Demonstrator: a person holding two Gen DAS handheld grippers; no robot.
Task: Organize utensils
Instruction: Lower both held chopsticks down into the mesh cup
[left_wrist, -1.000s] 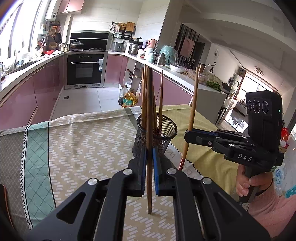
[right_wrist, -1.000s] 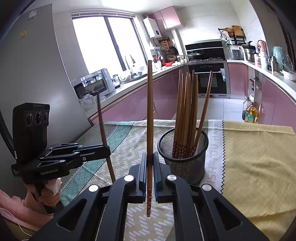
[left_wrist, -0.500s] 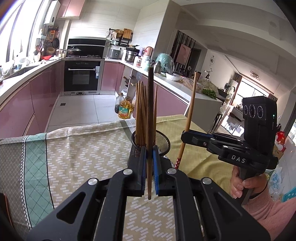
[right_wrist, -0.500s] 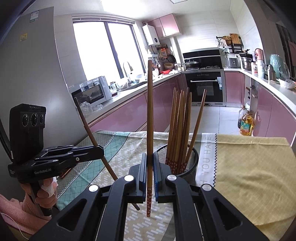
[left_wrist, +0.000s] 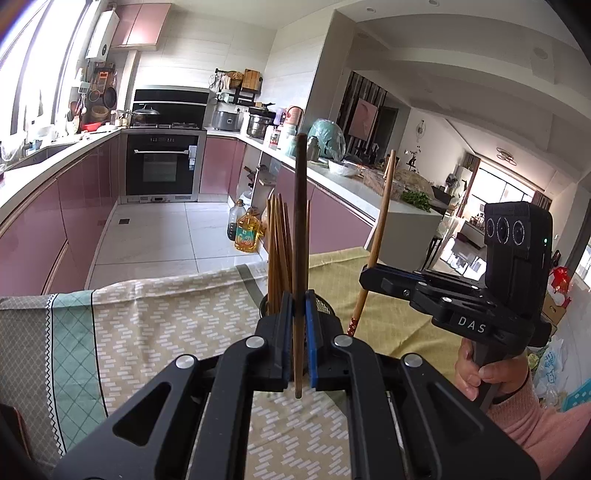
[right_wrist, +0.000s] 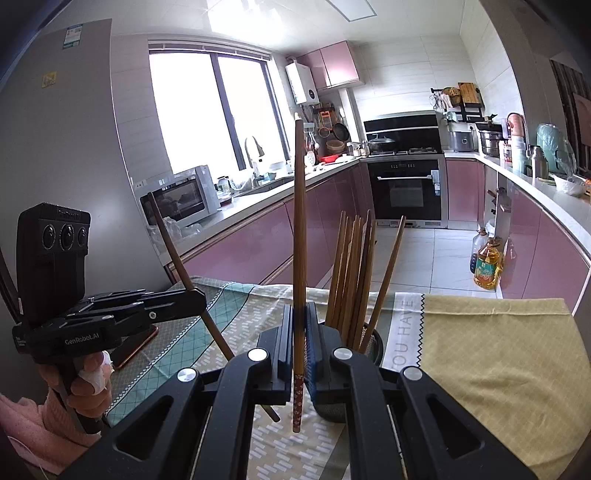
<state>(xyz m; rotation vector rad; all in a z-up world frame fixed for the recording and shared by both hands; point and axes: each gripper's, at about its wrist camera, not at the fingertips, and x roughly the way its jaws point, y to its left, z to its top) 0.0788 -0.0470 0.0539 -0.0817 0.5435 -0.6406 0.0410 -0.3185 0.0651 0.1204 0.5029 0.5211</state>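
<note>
The mesh holder (right_wrist: 373, 343) stands on the bench, already carrying a bundle of chopsticks (right_wrist: 351, 273) that lean slightly right. My left claw (left_wrist: 299, 347) is clamped on a dark chopstick (left_wrist: 300, 236), held upright with its lower tip hanging free below the pads. My right claw (right_wrist: 299, 347) is clamped on a lighter chopstick (right_wrist: 299, 240), also upright, its patterned end pointing down. Both long axes run close to vertical, matching the holder's opening. From the left claw the holder lies directly ahead, mostly hidden behind the fingers; from the right claw it lies just ahead and slightly right. I judge the left claw the nearer, though the margin is small. Both lower tips appear to sit below the rim level, so each stick needs lifting before it goes forward over the rim. The bundle crowds the holder's far-left portion; open room looks best on its near side. The tablecloth (right_wrist: 498, 350) around is bare, leaving free approach.
</note>
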